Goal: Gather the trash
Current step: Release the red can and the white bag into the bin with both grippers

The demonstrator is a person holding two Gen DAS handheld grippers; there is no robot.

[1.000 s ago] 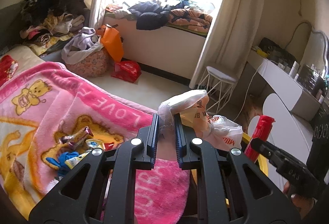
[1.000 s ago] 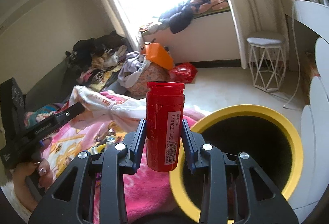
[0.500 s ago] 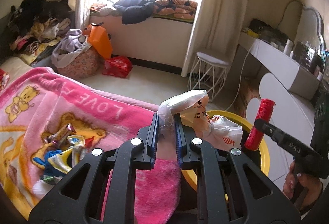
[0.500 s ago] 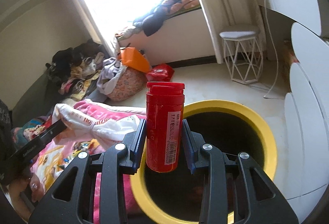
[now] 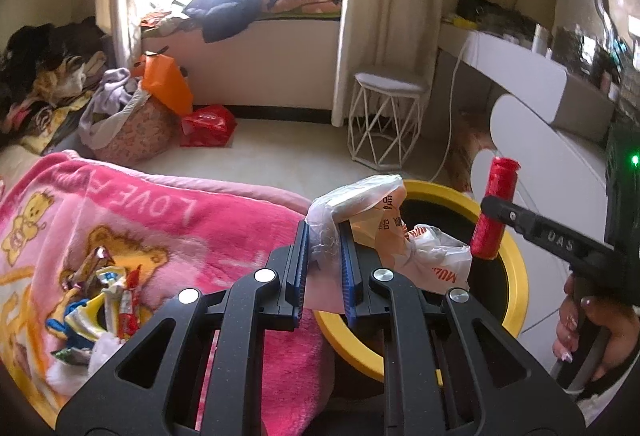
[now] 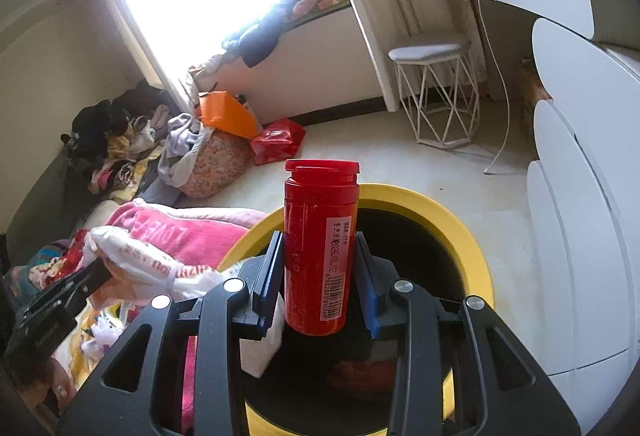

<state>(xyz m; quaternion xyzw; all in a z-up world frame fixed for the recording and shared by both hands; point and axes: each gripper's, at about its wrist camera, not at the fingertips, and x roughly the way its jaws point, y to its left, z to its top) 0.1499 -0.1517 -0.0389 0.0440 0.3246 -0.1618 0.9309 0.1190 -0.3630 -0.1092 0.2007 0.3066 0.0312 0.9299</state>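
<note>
Here, both hands tilted down, left claw [image 5: 324,236] pinching bag [image 5: 384,220]

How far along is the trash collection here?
Done: some trash already lies in the yellow-rimmed bin. In hand: left gripper holds a plastic bag, right gripper a red bottle, both over it. Left: candy wrappers on the pink blanket.
</note>
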